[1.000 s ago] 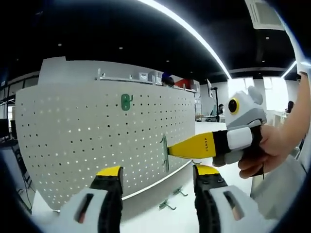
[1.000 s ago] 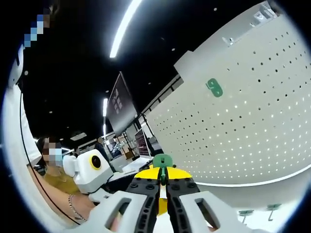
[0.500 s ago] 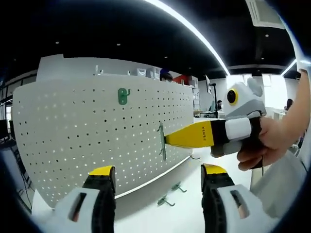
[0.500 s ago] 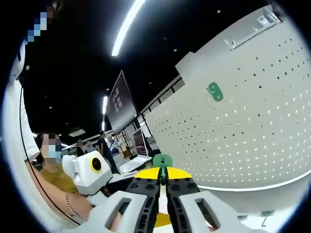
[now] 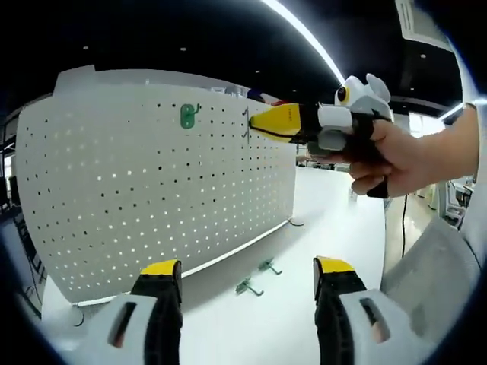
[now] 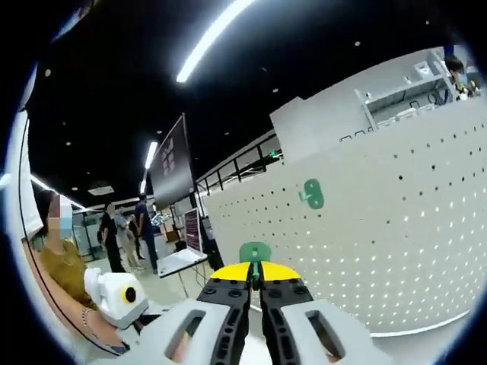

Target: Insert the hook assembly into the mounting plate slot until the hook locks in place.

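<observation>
A white pegboard (image 5: pixel 152 175) stands upright on the table, with one green hook (image 5: pixel 188 115) mounted near its top. My right gripper (image 5: pixel 255 126) comes in from the right, yellow jaws shut on a second green hook (image 5: pixel 246 125) held against the board's upper rows. In the right gripper view that held hook (image 6: pixel 253 251) sticks up between the closed jaws of the right gripper (image 6: pixel 255 272), facing the pegboard (image 6: pixel 396 220) and the mounted hook (image 6: pixel 311 194). My left gripper (image 5: pixel 247 274) stands open low in front of the board, holding nothing.
Two spare green hooks (image 5: pixel 245 287) (image 5: pixel 266 266) lie on the white table (image 5: pixel 335 220) at the foot of the board. A person's hand (image 5: pixel 388 156) grips the right gripper. Several people (image 6: pixel 122 232) stand in the background beside a display.
The right gripper has carried its hook upward along the pegboard, from mid height to the upper rows, level with the mounted hook. The left gripper stays open and low.
</observation>
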